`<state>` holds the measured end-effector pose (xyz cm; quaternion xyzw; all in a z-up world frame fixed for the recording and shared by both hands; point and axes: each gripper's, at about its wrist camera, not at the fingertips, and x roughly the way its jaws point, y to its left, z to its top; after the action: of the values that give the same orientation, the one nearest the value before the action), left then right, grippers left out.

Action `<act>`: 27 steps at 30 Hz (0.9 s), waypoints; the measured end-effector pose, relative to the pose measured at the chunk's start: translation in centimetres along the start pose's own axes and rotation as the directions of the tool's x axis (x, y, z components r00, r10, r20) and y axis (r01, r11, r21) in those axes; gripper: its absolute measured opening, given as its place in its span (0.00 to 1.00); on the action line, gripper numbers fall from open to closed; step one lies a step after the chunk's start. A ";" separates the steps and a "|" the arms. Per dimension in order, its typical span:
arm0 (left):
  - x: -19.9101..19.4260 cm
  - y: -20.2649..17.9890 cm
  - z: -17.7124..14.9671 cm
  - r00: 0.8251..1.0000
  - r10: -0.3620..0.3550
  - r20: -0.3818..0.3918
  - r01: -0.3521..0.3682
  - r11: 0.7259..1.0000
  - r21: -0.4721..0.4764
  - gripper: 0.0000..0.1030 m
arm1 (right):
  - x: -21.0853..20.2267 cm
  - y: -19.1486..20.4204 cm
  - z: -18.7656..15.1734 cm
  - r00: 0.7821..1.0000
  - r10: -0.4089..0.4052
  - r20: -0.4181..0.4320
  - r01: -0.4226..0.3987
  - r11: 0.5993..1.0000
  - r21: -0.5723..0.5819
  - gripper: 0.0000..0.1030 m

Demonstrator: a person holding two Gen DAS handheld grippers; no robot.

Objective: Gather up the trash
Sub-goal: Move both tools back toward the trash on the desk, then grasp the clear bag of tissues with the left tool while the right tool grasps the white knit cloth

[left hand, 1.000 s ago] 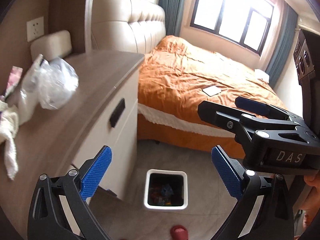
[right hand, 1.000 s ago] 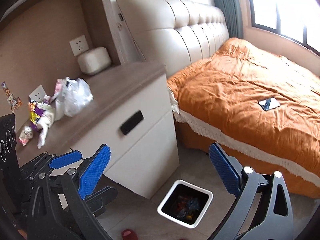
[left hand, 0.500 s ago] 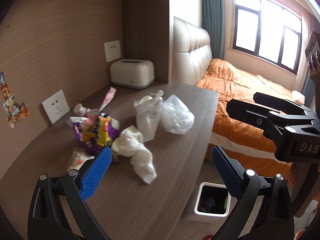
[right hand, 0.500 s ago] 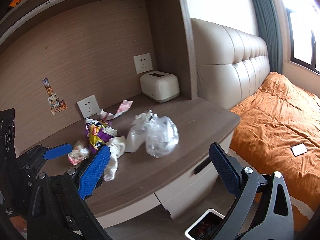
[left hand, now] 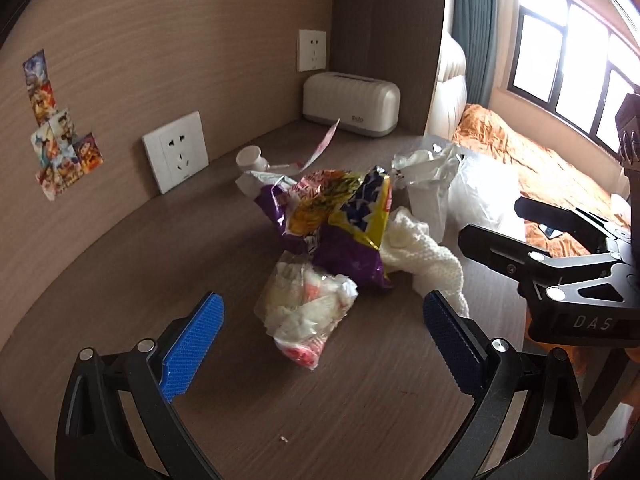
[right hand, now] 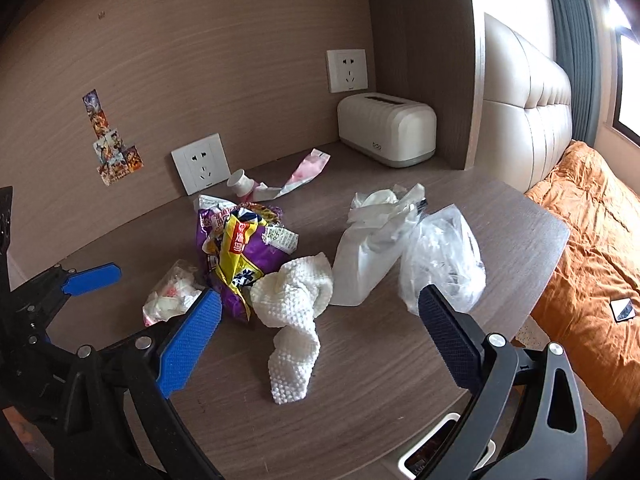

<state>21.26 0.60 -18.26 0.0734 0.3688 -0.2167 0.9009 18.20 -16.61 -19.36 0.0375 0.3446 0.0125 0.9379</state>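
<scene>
A wood-grain panelled wall (right hand: 200,48) closes the back from nine to twelve o'clock, carrying a white square power socket (right hand: 201,163) low at ten o'clock, a second white socket (right hand: 347,70) at twelve, and a small cluster of colourful picture stickers (right hand: 112,140) at nine. Below runs a brown wood-grain desktop with a rounded edge (right hand: 380,380). A cream ribbed plastic box (right hand: 386,129) sits in the back corner. At one o'clock stands a cream padded leather headboard (right hand: 528,100); at three, a bed under a rumpled orange cover (right hand: 592,248). A dark-framed window (left hand: 568,44), bright with daylight, has a grey-teal curtain (left hand: 468,28) beside it.
</scene>
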 end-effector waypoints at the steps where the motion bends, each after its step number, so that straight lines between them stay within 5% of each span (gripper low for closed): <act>1: 0.5 0.3 -0.1 1.000 -0.005 -0.010 0.005 1.000 0.002 0.94 | 0.7 0.2 -0.1 1.000 -0.002 -0.010 0.002 1.000 0.003 0.96; 7: 3.2 1.9 -0.4 0.993 -0.083 -0.085 0.084 0.996 0.002 0.77 | 4.4 1.4 -0.6 0.995 -0.011 -0.099 0.011 1.000 -0.003 0.81; 10: 4.4 2.2 -0.5 0.987 -0.110 -0.116 0.112 0.994 0.009 0.59 | 5.5 1.7 -0.9 0.991 -0.014 -0.133 0.013 1.000 -0.007 0.68; 15: 4.6 2.3 -0.6 0.987 -0.120 -0.106 0.122 0.992 0.010 0.48 | 6.0 2.4 -0.8 0.988 -0.022 -0.152 0.017 0.999 -0.038 0.26; 27: -1.2 -0.6 1.6 0.986 -0.167 -0.003 0.167 0.985 0.039 0.48 | -4.8 -0.5 3.8 0.998 0.010 0.059 -0.010 1.000 0.003 0.24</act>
<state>21.25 -0.04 -16.26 0.0598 0.3695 -0.2984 0.8780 16.97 -17.60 -13.41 0.0414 0.3166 0.0155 0.9475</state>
